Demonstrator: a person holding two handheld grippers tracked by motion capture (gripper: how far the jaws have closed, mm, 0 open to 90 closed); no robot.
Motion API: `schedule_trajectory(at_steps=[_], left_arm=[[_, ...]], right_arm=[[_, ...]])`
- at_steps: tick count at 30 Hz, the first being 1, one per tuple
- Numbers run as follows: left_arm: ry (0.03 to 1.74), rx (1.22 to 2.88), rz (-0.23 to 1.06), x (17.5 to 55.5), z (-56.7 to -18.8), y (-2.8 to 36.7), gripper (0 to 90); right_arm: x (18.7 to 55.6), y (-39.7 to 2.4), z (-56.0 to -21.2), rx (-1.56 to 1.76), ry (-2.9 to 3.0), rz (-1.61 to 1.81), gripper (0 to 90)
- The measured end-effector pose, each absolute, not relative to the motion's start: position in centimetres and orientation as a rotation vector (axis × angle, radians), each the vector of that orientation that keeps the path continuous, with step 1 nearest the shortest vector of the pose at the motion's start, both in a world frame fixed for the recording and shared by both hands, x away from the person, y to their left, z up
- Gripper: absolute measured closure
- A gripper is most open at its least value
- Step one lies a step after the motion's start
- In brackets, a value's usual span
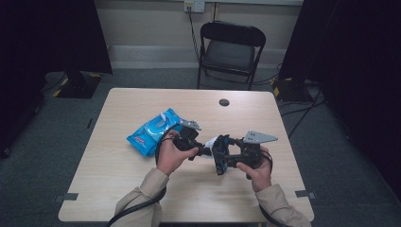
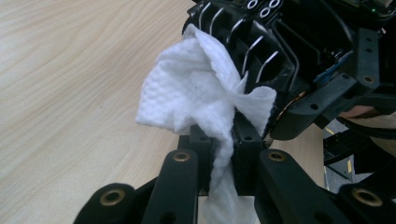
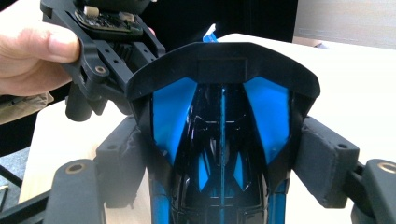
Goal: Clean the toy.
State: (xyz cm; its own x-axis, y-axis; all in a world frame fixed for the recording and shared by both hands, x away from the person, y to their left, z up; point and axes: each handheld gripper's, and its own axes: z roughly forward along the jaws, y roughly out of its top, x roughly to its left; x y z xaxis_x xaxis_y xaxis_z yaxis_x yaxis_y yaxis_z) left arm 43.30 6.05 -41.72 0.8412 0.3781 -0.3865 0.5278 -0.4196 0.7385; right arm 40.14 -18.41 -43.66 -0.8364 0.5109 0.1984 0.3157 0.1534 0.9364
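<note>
Recording lab or studio: black curtains (image 1: 52, 33) at upper left and right, folding chair (image 1: 231, 49) top centre, grey carpet (image 1: 331, 156), bare wood counter (image 1: 142, 189) centre.

the blue wipes pack (image 1: 155, 131) is lying on the table (image 1: 118, 184) just left of the left gripper (image 1: 208, 150), blocking passage on that side; the white wipe (image 2: 201, 95) is pressing against the black and blue toy car (image 3: 222, 140), so no gap is showing between the two grippers; the right gripper (image 1: 222, 158) is sitting mid-table; bare tabletop is lying open to the far right, the near left and behind, up to the round grommet (image 1: 224, 102).
</note>
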Motion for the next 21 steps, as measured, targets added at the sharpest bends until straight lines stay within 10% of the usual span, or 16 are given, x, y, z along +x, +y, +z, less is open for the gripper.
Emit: schedule_trajectory(at_steps=[21], left_arm=[[0.666,2.107,-0.268,42.4,-45.0,4.7,82.0]], right_arm=[[40.2,-18.8,-43.3,0.822,2.223,1.798,25.3]])
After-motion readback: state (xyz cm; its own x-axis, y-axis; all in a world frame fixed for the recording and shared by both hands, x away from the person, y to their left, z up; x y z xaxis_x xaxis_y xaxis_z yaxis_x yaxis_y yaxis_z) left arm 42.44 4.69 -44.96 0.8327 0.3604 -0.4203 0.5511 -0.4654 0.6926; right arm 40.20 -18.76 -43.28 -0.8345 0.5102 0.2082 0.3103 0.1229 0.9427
